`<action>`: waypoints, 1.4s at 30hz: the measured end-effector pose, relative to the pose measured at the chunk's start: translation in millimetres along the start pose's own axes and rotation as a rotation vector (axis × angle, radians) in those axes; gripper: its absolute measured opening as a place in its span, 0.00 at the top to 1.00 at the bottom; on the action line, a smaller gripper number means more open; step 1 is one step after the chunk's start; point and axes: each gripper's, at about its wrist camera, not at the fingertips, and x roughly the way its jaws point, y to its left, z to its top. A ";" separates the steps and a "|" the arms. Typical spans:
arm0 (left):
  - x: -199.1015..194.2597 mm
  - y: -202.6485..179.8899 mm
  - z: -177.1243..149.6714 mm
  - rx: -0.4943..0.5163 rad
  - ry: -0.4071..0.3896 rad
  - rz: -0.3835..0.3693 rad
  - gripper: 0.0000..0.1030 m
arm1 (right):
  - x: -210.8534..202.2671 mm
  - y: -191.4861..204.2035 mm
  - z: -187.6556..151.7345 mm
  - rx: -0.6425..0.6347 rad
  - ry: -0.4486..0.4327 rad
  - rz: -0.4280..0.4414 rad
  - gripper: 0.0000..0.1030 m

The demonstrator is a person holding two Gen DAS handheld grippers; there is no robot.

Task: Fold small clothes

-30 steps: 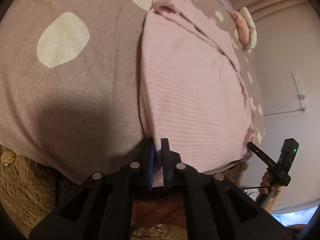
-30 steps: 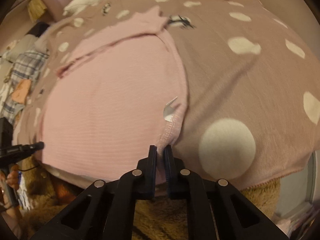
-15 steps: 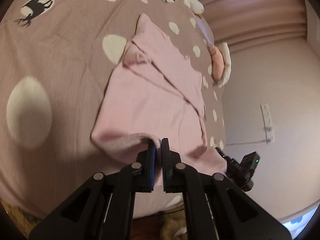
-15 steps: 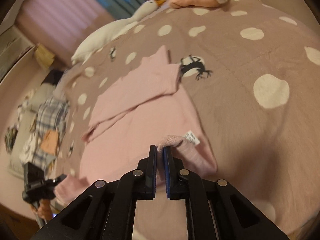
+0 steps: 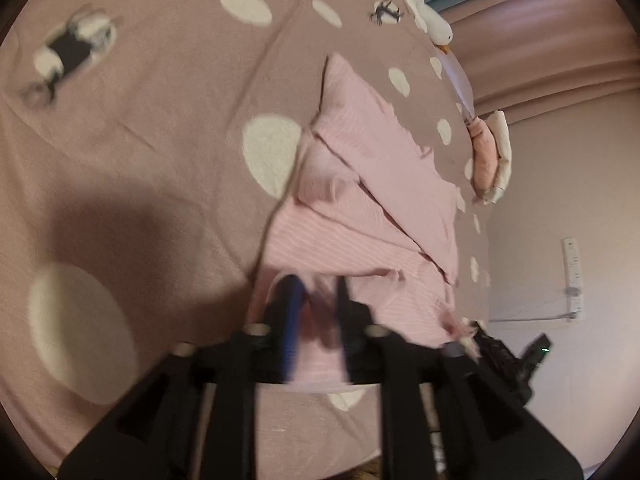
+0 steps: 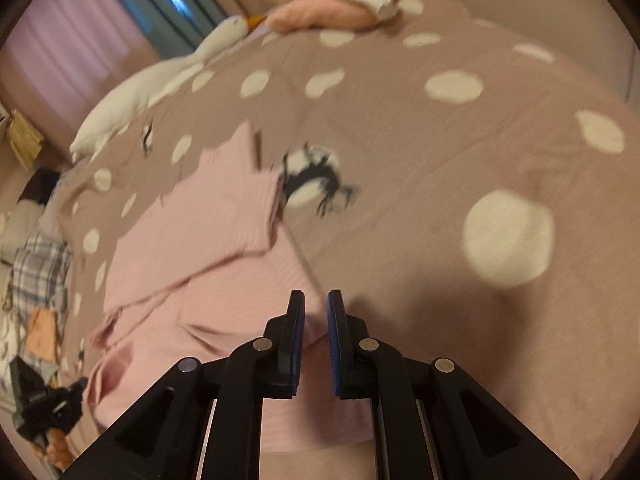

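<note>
- My left gripper (image 5: 314, 300) hangs just over the near edge of the pale pink striped knit garment (image 5: 360, 216); its 2 jaws stand apart with a gap between them and grasp nothing. That view is motion-blurred, so I cannot tell whether the tips touch the cloth.
- My right gripper (image 6: 316, 312) sits at the garment's (image 6: 208, 248) other near corner, above the pink fabric; its jaws are also released, and their blue inner pads (image 6: 330, 320) face each other across a clear gap.
- The garment lies on the bed, on a mauve-brown bedspread with cream polka dots and black animal prints (image 6: 400, 140). It is doubled over: the near hem lies as a band across its body, and a folded sleeve layer rests on top toward the far end.
- In the left view my right gripper (image 5: 508, 360) shows at the garment's right edge; in the right view my left gripper (image 6: 44, 404) shows at its left edge.
- A white plush goose with an orange beak (image 6: 168, 76) lies along the far side of the bed.
- A small stack of cream and peach folded cloths (image 6: 328, 4) sits at the far corner of the bed, well apart from the pink garment.
- A grey-blue plaid cloth (image 6: 38, 268) lies off the bed's left side.
</note>
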 end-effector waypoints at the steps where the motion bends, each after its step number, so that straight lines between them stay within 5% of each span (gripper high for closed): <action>1: -7.8 -1.7 0.2 0.024 -0.035 0.018 0.60 | -5.6 -1.2 1.4 -0.007 -0.014 -0.008 0.92; 5: -28.3 -5.2 1.2 0.100 -0.101 0.043 0.58 | -17.6 -3.7 -1.0 -0.054 -0.017 -0.017 0.91; 9: -26.5 -11.4 -2.6 0.181 -0.106 0.067 0.58 | -9.2 2.1 -6.4 -0.115 0.011 -0.052 0.54; 16: 15.8 -27.7 -6.3 0.308 -0.072 0.169 0.58 | 22.7 25.5 -11.0 -0.232 0.086 -0.069 0.53; 24: 54.5 -22.7 0.2 0.324 -0.037 0.265 0.59 | 48.2 37.1 -9.9 -0.291 0.106 -0.114 0.53; 26: 59.5 -19.5 -0.4 0.324 -0.045 0.289 0.62 | 47.8 37.7 -9.9 -0.290 0.091 -0.116 0.57; 28: 58.2 -20.8 -2.6 0.330 -0.064 0.301 0.82 | 47.2 39.0 -10.9 -0.289 0.086 -0.105 0.81; 31: 53.8 -22.7 -5.5 0.320 -0.091 0.306 0.92 | 41.5 41.2 -12.6 -0.284 0.064 -0.098 0.90; 42: 9.7 -45.1 -16.3 0.302 -0.206 0.247 0.95 | -11.4 52.8 -8.7 -0.270 -0.075 -0.042 0.93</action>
